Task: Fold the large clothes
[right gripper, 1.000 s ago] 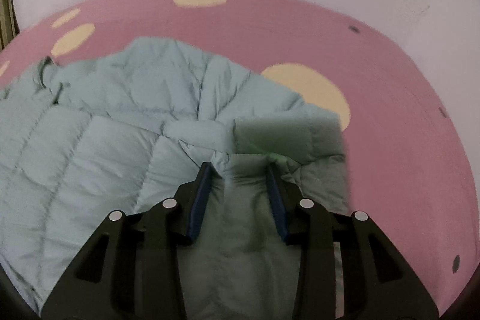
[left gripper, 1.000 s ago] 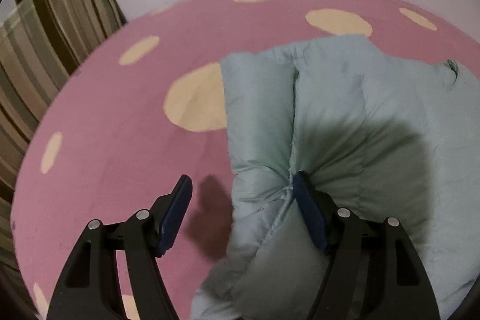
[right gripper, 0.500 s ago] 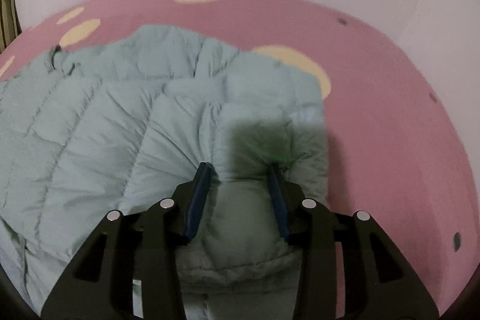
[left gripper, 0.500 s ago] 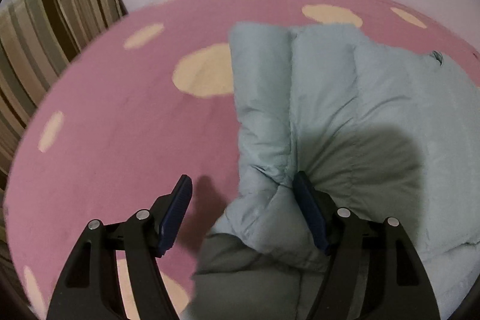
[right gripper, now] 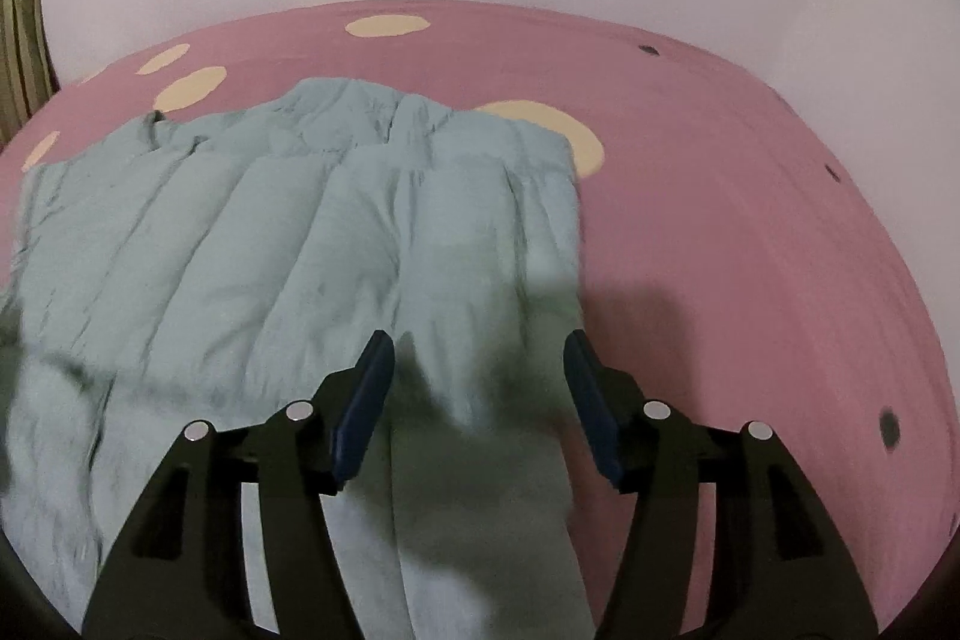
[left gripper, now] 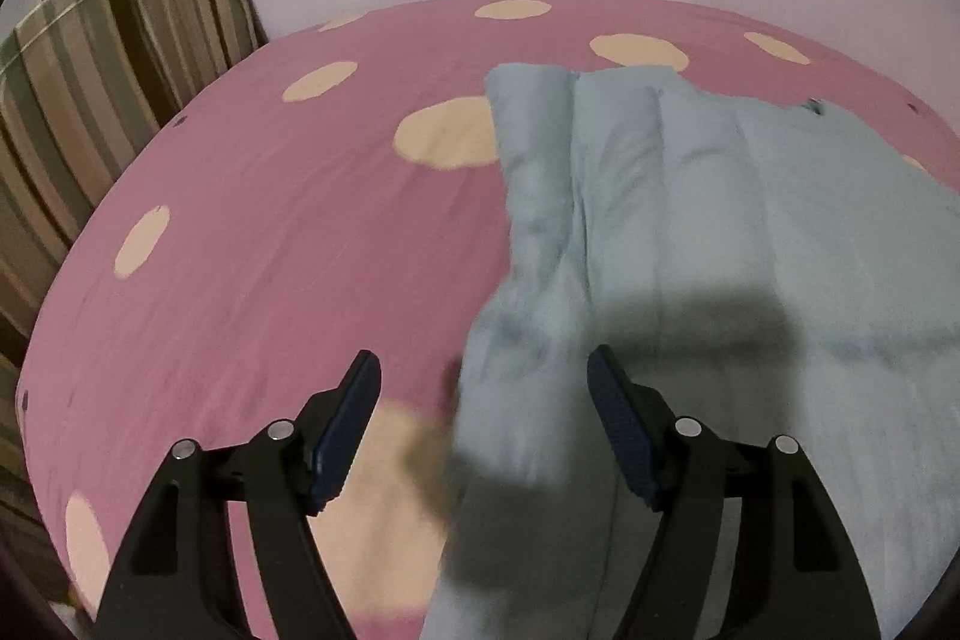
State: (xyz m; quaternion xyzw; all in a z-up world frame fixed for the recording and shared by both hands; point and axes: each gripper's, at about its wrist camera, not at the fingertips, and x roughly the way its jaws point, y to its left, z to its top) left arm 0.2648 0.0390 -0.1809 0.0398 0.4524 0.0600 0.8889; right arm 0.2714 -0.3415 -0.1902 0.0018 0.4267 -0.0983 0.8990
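1. watching both tongs, i see the left tongs (left gripper: 483,424) and right tongs (right gripper: 477,400) spread apart, gripping nothing, over the pale green padded jacket (right gripper: 288,244) lying on the pink spotted bed (left gripper: 252,244).
2. i judge the puffy fold may spring back open, since nothing pins it.
3. the near hem looks bunched, which could skew the next fold.
4. no containers show in either view.
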